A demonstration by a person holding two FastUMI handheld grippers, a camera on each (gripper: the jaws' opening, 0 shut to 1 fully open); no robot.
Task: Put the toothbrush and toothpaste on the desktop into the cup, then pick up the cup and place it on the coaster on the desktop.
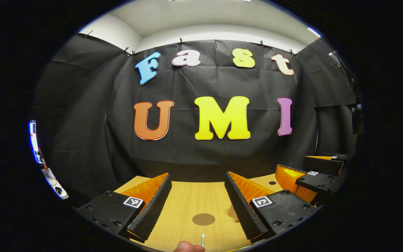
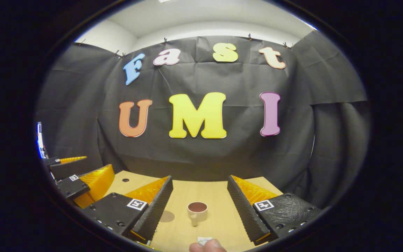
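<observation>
Wooden desktop [image 1: 187,203] before black cloth wall. Left gripper [image 1: 198,204] jaws wide apart, holding nothing; round brown coaster [image 1: 203,219] on desktop between them, toothbrush [image 1: 203,239] tip at near edge. Right gripper [image 2: 198,206] wide open, empty; cup [image 2: 197,211] upright between its fingers, untouched, coaster left of it.

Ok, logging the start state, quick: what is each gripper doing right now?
Left gripper: open, holding nothing, above the coaster.
Right gripper: open, holding nothing, the cup on the desktop between its fingers.
</observation>
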